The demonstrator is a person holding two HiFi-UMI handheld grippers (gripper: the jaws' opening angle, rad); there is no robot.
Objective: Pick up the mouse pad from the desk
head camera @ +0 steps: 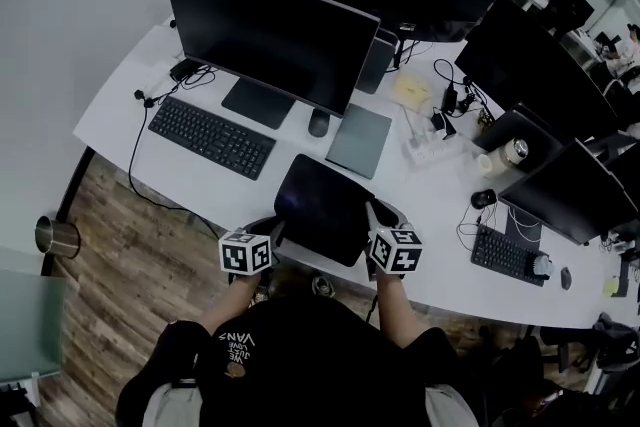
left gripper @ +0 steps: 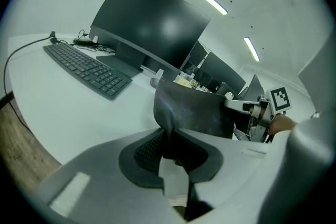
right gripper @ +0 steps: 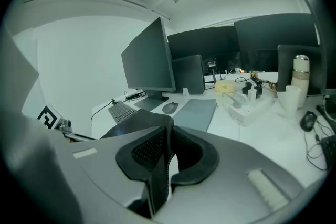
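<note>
A thin black mouse pad point(head camera: 322, 207) is held off the white desk point(head camera: 120, 110) near its front edge, gripped at its two near corners. My left gripper point(head camera: 277, 233) is shut on the left corner; in the left gripper view the mouse pad point(left gripper: 191, 113) stands up from between the pads, curling. My right gripper point(head camera: 371, 215) is shut on the right corner, and the mouse pad point(right gripper: 134, 123) runs edge-on through its jaws in the right gripper view. The right gripper's marker cube point(left gripper: 280, 98) shows beyond the pad in the left gripper view.
Behind the pad stand a large monitor point(head camera: 265, 35), a black keyboard point(head camera: 211, 136), a dark mouse point(head camera: 319, 122) and a grey tablet-like slab point(head camera: 358, 141). A white power strip point(head camera: 428, 140) with cables lies to the right, with more monitors and a second keyboard point(head camera: 505, 254) beyond.
</note>
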